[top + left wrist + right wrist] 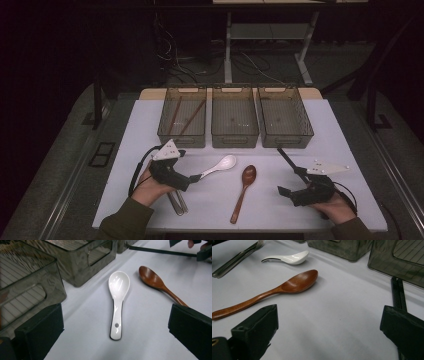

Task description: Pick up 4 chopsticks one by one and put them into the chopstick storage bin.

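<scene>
A white ceramic spoon (220,165) lies on the white table (345,150), bowl toward the bins. My left gripper (195,177) is at its handle end with the jaws wide open. In the left gripper view the white spoon (118,297) lies straight ahead, its handle end between the open jaws of my left gripper (115,316), and the pads are well clear of it. A brown wooden spoon (243,190) lies to the right of it. My right gripper (291,181) rests open near the front right, nothing between its jaws (330,317). The wooden spoon (274,290) is off to its left.
Three translucent grey bins stand in a row at the back: left bin (181,140) with brown chopsticks (184,117), middle bin (234,141), right bin (288,141). Metal forks (177,202) lie by my left hand. A black stick (286,157) lies beside the right gripper.
</scene>
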The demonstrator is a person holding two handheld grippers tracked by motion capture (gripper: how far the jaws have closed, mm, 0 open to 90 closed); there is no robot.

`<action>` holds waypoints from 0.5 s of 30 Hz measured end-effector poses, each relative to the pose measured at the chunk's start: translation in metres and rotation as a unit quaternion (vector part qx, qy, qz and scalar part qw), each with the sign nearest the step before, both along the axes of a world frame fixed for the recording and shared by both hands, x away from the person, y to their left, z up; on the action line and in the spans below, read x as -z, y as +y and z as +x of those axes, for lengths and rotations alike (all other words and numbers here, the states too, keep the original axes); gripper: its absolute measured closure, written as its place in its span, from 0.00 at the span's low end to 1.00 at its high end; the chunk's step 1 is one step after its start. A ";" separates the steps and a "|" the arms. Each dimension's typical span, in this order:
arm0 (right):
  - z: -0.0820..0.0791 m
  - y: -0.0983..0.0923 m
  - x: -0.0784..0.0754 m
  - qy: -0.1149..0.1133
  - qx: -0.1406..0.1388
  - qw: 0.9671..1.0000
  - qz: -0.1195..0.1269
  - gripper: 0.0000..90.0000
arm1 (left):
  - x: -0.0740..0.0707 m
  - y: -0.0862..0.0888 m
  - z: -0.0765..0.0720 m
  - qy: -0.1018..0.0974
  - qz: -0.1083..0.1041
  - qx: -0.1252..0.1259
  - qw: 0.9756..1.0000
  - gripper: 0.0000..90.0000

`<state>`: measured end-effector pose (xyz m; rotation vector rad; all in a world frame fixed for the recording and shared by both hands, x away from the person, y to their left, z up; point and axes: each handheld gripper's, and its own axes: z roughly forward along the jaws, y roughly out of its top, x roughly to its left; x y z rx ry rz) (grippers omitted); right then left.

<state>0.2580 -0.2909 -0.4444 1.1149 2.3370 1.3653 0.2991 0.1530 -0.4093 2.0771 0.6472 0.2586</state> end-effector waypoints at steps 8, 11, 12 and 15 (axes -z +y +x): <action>0.000 0.000 -0.002 0.006 -0.005 1.000 0.001 0.02 | 0.016 0.011 -0.014 0.005 0.001 -0.003 1.000 0.00; 0.001 -0.001 -0.003 0.013 -0.006 1.000 0.000 0.02 | 0.022 0.011 -0.019 0.010 0.007 -0.001 1.000 0.00; 0.001 -0.001 -0.003 0.013 -0.007 1.000 -0.001 0.02 | 0.023 0.011 -0.018 0.010 0.011 0.000 1.000 0.00; 0.002 -0.001 -0.004 0.017 -0.005 1.000 -0.010 0.02 | 0.024 0.011 -0.016 0.015 0.009 -0.004 1.000 0.00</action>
